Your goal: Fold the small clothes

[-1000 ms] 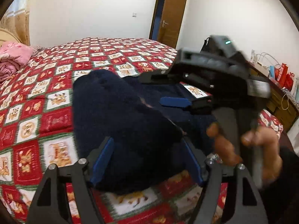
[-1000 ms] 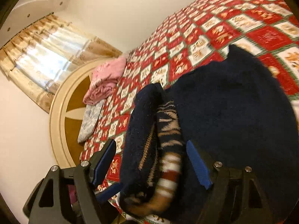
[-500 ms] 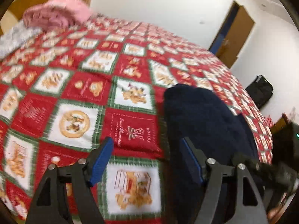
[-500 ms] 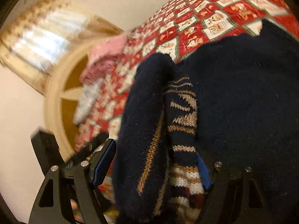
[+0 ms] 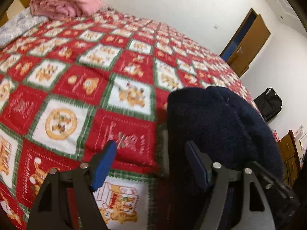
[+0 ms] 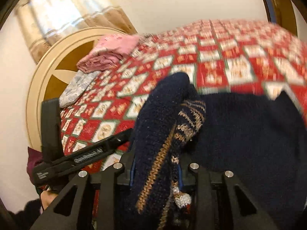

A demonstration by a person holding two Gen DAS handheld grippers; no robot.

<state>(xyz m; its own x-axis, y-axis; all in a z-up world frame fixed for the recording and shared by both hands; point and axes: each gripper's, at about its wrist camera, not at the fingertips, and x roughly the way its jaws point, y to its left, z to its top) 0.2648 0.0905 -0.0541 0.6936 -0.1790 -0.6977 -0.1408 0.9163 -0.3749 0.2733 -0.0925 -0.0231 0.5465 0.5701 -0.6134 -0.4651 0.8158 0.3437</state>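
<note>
A dark navy knitted sweater [image 5: 220,124] lies on a bed with a red, white and green patchwork quilt [image 5: 119,122]. My left gripper [image 5: 150,149] is open over the quilt, and its right finger [image 5: 195,164] is at the sweater's left edge. Nothing is between its jaws. A folded-up edge of the sweater [image 6: 165,126], showing a tan and white pattern on its inner side, runs between the pads of my right gripper [image 6: 155,165]. Those jaws are closing and pinch the knit. The left gripper's black frame [image 6: 80,156] shows at the lower left of the right wrist view.
A folded pink blanket [image 5: 63,5] and a grey-white cloth [image 5: 17,26] lie at the head of the bed by a round headboard [image 6: 38,80]. A brown door [image 5: 249,42], a black bag [image 5: 270,103] and a wooden cabinet [image 5: 287,153] stand beyond the bed.
The left gripper has come off the sweater and swung left onto the quilt beside it. The right gripper's jaws have narrowed onto the folded sweater edge and the tool has rolled.
</note>
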